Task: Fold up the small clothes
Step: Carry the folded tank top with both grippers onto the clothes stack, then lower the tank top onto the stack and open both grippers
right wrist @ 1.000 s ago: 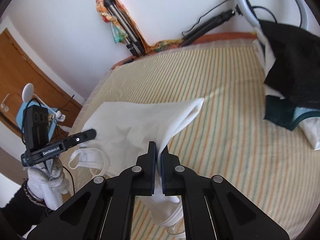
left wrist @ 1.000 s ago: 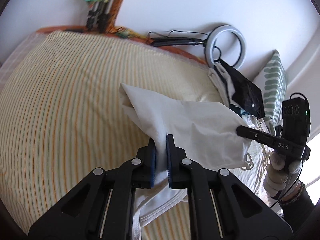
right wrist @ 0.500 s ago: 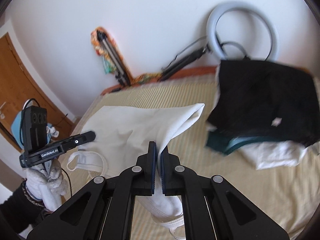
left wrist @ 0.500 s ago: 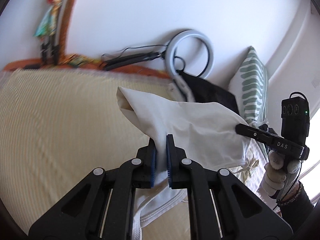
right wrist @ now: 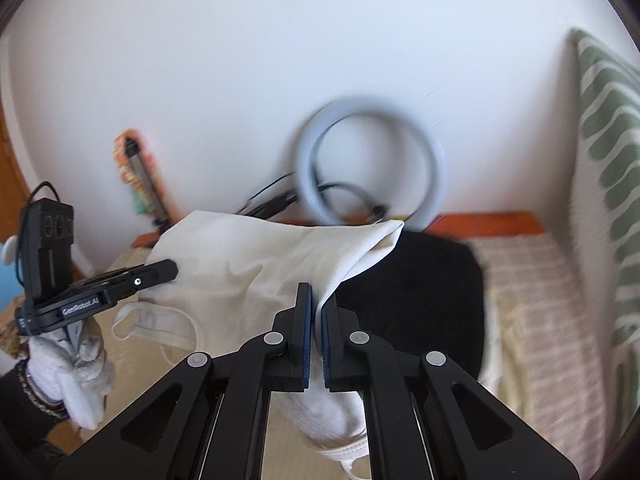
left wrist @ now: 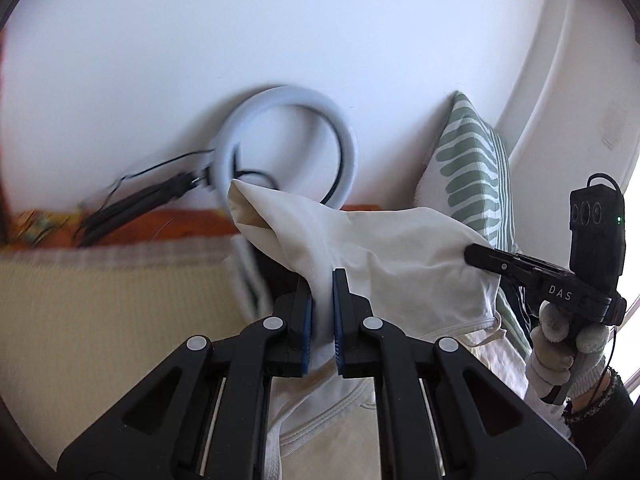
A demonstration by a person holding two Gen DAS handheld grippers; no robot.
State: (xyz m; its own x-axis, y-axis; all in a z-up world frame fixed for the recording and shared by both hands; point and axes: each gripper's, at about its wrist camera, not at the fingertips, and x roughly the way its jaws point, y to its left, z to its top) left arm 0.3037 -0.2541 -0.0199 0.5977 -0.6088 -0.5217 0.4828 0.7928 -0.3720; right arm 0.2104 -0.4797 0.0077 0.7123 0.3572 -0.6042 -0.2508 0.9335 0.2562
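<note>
Black clothes pile [right wrist: 412, 296] directly ahead, ring light [right wrist: 372, 168] behind.

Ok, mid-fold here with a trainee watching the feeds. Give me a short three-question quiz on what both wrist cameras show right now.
1. True or false: both the left gripper and the right gripper are shut on the white cotton tank top.
2. In the right wrist view, what lies directly behind the raised top? A) black garment B) a red towel C) a blue bucket
3. Fill in: the white ring light leans against the ____.

Key
1. True: each pair of blue pads pinches a fold of the top, held up between the two grippers.
2. A: it sits on the striped bedsheet.
3. The white wall.
</note>
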